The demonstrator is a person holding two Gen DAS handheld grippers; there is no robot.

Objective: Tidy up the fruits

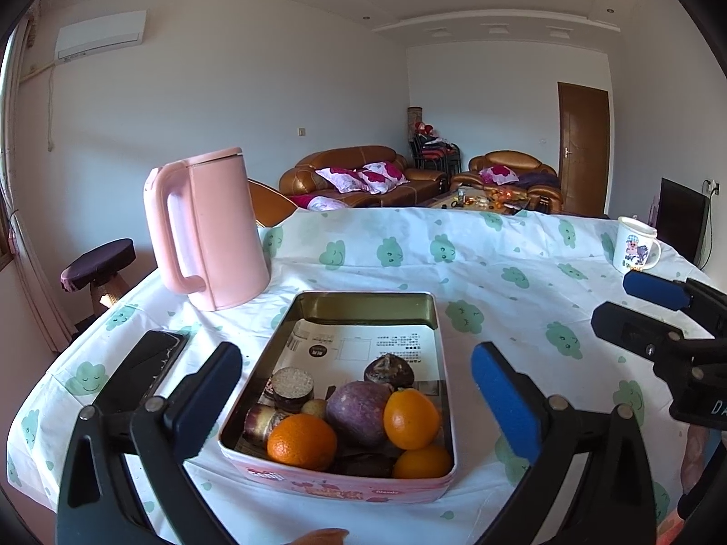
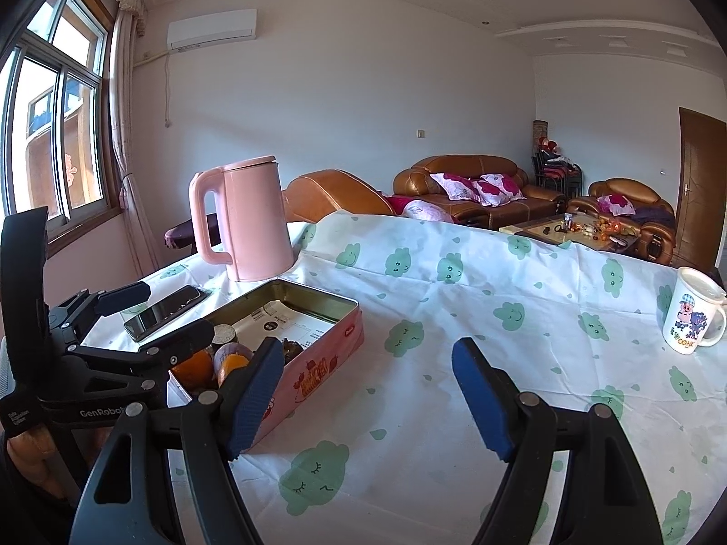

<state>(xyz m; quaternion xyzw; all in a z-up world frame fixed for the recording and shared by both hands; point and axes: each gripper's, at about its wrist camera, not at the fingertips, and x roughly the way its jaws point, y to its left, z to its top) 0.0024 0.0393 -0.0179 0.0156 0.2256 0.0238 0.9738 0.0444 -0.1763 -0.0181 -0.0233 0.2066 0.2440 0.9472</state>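
Left wrist view: left tool (image 1: 356, 402) is spread wide with nothing in its grip; its two blue pads sit in the lower frame on either side of the pink tin (image 1: 336, 483), clear of the tin walls. The tin sits at lower centre on the desk (image 1: 500, 254), which carries a white cloth printed with green clouds. The fruit is piled at the near end of the tin: an orange (image 1: 301, 441) at lower left, a second orange (image 1: 411, 418) to its right, a third (image 1: 422, 462) in the near right corner, a purple round fruit (image 1: 359, 411) between the first two. Printed paper lines the far half of the tin.

Right wrist view: right tool (image 2: 363, 397) is also well open and holds nothing; only cloth shows between its pads. The tin lies just left of its left pad.

Pink kettle (image 1: 209, 231) stands behind the tin at centre left. A phone (image 1: 145, 368) lies left of the tin. A printed mug (image 1: 634, 245) stands at far right.
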